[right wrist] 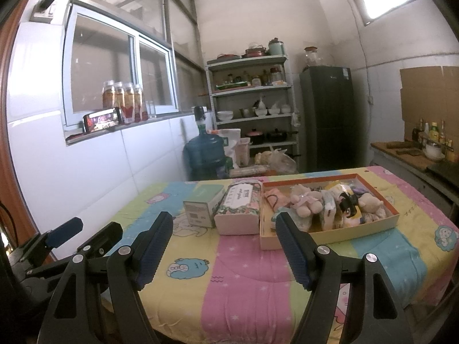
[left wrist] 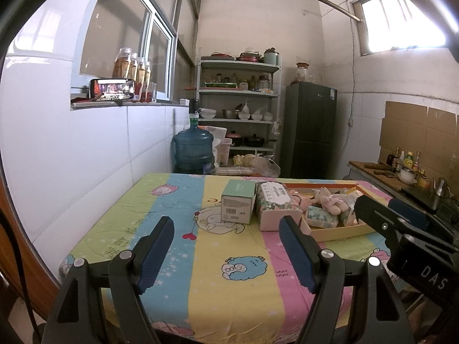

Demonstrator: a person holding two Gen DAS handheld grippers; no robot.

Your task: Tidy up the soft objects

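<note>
Gaping, empty: left tongs (left wrist: 226, 243), right tongs (right wrist: 225, 239)
Risk: plush toy (right wrist: 305, 200), frame centre, could be snagged on tray (right wrist: 327, 236) rim

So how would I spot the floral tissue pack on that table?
Find the striped cartoon tablecloth, then the shallow orange-rimmed tray of plush toys. The floral tissue pack lies just left of the tray, with a mint-green box on its other side; only the pack has a flower print and a white label.

You see the pink plush toy (right wrist: 305, 200) lying inside the shallow cardboard tray (right wrist: 330, 233), among small soft packets (right wrist: 328, 210).
</note>
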